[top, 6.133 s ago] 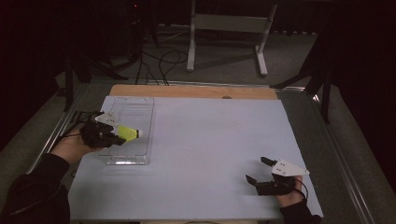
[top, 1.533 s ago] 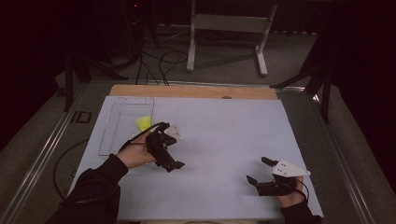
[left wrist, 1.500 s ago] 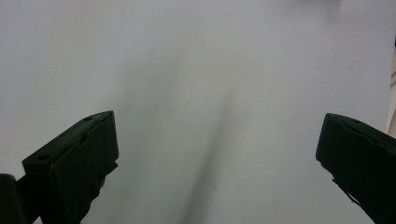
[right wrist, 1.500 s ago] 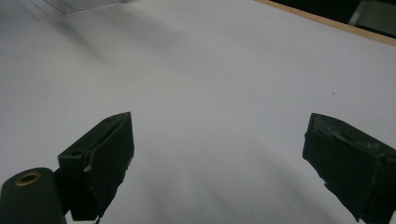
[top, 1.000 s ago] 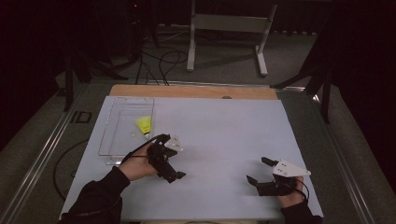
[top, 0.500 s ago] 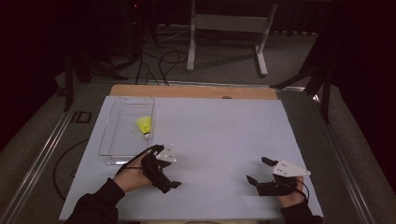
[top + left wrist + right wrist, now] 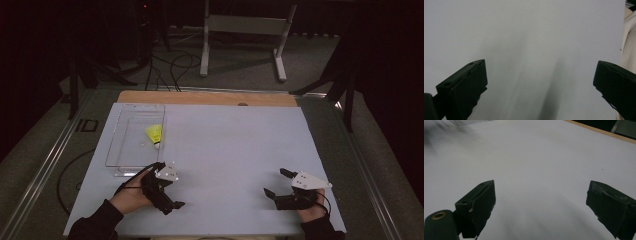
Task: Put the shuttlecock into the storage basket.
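I judged the placing step done: the small yellow shuttlecock with its white cork tip (image 7: 154,134) lay inside the shallow clear plastic tray (image 7: 116,137), toward the tray's right wall, well apart from both of my tools. My left gripper (image 7: 164,189) sat low over the pale blue-white table sheet (image 7: 235,150), just in front of the tray's near edge, its jaws spread wide and holding nothing; in the left gripper view the two black jaws framed bare sheet. My right gripper (image 7: 276,182) rested near the front right of the sheet, its jaws wide apart as well and empty (the right gripper view showed plain sheet between them, with the wooden board edge (image 7: 599,132) far off).

What the next move called for, as I read it, was little: bring the left hand to rest clear of the tray, or, should the shuttlecock need taking out again, reach forward over the tray's near wall and narrow the jaws on the feather skirt without crushing it.

Room was generous. The whole middle of the sheet between my hands was free. The edges to mind were the tray's low near wall just ahead of my left jaws, and the front edge of the table close under both wrists.
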### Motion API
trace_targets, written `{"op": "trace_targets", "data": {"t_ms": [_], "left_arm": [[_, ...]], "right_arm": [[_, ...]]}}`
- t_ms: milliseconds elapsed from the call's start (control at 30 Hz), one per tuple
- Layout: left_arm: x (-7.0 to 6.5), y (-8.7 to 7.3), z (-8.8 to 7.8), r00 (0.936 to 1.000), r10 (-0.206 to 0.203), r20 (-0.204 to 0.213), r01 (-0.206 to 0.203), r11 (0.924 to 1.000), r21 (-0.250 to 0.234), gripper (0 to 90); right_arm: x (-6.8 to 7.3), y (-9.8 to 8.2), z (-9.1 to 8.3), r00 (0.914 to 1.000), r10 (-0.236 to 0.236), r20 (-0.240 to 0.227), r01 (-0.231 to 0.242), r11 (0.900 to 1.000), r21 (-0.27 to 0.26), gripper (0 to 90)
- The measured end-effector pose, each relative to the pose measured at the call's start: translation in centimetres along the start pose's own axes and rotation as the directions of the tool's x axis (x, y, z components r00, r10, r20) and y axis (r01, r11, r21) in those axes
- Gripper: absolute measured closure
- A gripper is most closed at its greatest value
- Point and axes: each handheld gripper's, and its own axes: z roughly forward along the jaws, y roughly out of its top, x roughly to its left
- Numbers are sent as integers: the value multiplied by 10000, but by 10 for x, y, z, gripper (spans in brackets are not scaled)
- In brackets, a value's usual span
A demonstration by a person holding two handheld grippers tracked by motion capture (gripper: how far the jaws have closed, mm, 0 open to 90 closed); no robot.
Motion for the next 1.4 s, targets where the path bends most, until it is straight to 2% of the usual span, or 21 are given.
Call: {"op": "trace_targets", "data": {"t_ms": [233,333,433,567,700,800,867,1067,1133,1167,1233,1400], "left_arm": [[2,-15,-8,9994,-338,26,338,9992,-198,1],[2,-23,-12,9983,-547,216,558,9970,-543,1],[2,-31,-14,9971,-727,206,743,9929,-927,1],[3,-40,-16,9962,-872,65,874,9911,-1000,1],[4,-49,-18,9937,-1118,-24,1104,9844,-1373,1],[5,-55,-16,9919,-1258,-168,1223,9829,-1376,1],[5,-58,-16,9888,-1452,-334,1389,9795,-1457,1],[5,-67,-16,9826,-1673,-803,1480,9677,-2041,1],[5,-70,-15,9816,-1786,-669,1585,9592,-2342,1],[6,-71,-14,9813,-1823,-625,1627,9576,-2378,1],[7,-73,-13,9826,-1789,-498,1618,9565,-2430,1],[8,-75,-9,9807,-1917,-392,1769,9543,-2407,1]], "right_arm": [[0,0,0,10000,9,3,-9,10000,-8,90],[0,0,0,10000,7,-7,-7,10000,1,90],[0,0,0,10000,12,-5,-12,10000,11,90],[0,0,0,10000,38,-19,-37,10000,7,90],[0,0,1,10000,32,-38,-32,10000,16,90],[0,0,1,10000,42,-42,-42,10000,15,90],[0,0,0,10000,37,-49,-37,10000,2,90],[0,0,0,10000,59,-34,-59,10000,-10,90],[0,-1,0,10000,64,-39,-64,10000,-17,90],[0,-1,0,10000,68,-48,-68,10000,-7,90],[-1,-1,0,10000,59,-51,-59,10000,-8,90],[-1,-1,-1,10000,57,-49,-57,10000,-40,90]]}}
